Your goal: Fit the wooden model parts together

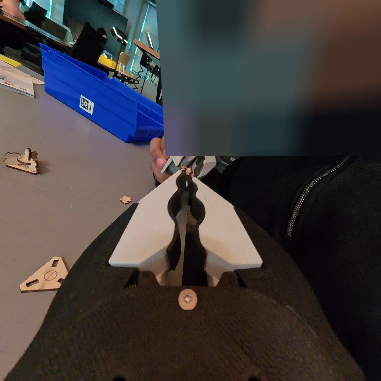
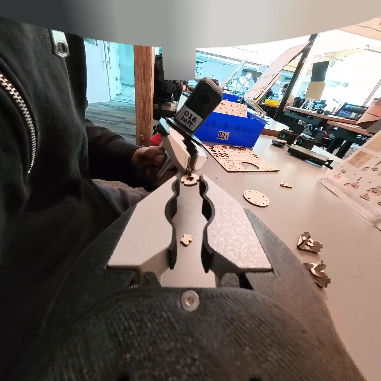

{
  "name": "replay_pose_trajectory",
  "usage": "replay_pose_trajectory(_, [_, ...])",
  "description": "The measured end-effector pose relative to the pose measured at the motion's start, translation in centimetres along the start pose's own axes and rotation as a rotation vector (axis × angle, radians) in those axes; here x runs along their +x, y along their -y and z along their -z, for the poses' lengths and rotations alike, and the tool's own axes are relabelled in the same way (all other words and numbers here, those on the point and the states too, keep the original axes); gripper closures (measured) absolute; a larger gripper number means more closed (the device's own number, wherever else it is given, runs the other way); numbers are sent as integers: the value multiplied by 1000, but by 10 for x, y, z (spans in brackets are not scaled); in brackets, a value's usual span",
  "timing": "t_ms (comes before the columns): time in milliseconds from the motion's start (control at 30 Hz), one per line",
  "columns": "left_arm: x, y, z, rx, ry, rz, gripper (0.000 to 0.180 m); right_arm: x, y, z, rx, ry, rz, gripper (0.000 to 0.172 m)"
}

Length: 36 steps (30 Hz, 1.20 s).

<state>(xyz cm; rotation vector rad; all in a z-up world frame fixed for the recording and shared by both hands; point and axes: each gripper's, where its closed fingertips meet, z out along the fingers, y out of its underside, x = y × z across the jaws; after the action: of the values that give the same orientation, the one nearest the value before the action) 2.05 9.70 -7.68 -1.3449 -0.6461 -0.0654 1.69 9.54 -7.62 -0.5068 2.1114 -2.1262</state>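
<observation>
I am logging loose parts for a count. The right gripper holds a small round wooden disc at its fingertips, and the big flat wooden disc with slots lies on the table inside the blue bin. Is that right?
Not quite. The big slotted disc lies on the bare table, well outside the blue bin, as the right wrist view shows. The right gripper does hold the small round wooden disc at its fingertips.
</observation>
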Motion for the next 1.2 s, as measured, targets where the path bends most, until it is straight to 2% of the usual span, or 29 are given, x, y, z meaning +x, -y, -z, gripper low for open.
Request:
replay_pose_trajectory(433, [3,1,-3,30,-52,40,180,-1,-2,-1,-15,-18,64,156])
replay_pose_trajectory(933, [6,7,-6,84,-117,99,180,-1,-1,1,-6,30,-24,156])
replay_pose_trajectory(1200, [1,6,-7,81,-78,100,180,2,-2,2,-9,15,-22,156])
